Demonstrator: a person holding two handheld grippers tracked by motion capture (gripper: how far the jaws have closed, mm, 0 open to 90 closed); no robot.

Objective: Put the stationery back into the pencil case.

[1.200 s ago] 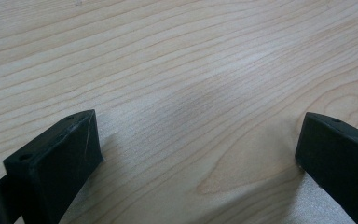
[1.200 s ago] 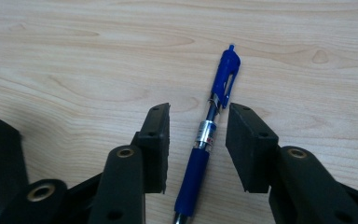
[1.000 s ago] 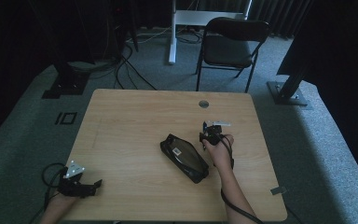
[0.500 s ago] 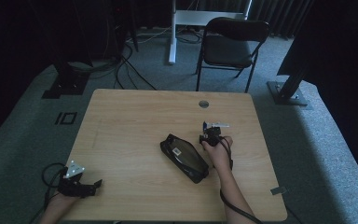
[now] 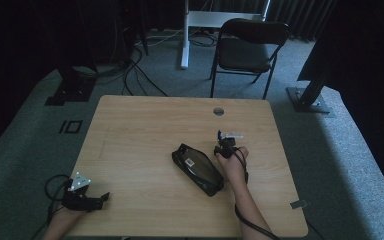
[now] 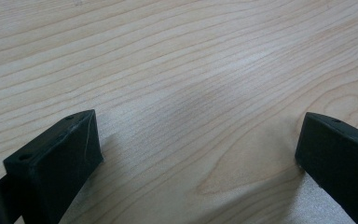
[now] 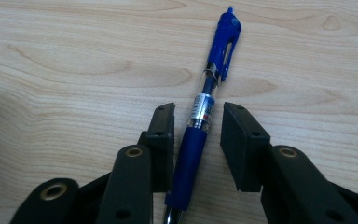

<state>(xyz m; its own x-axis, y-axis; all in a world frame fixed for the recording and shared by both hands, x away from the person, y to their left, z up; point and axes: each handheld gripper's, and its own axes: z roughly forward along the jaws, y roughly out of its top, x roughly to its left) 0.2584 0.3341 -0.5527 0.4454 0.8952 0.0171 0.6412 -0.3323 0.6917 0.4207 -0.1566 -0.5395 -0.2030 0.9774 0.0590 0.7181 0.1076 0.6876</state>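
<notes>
A blue click pen (image 7: 204, 122) lies on the wooden table (image 5: 145, 130), lengthwise between the jaws of my right gripper (image 7: 198, 116). These jaws have just been closing around the pen. The left pad sits close against its grip, while a gap remains on the right side. In the high view my right gripper (image 5: 225, 145) points down at the table, just right of a black pencil case (image 5: 198, 169). At the front left corner rests my left gripper (image 5: 104, 198). Its jaws (image 6: 198, 128) are wide apart over bare wood, with nothing between them.
A round cable hole (image 5: 218, 111) sits near the table's far edge. Behind the table stands a black folding chair (image 5: 247, 47) on grey carpet, with stand bases and cables on the floor at the left and right.
</notes>
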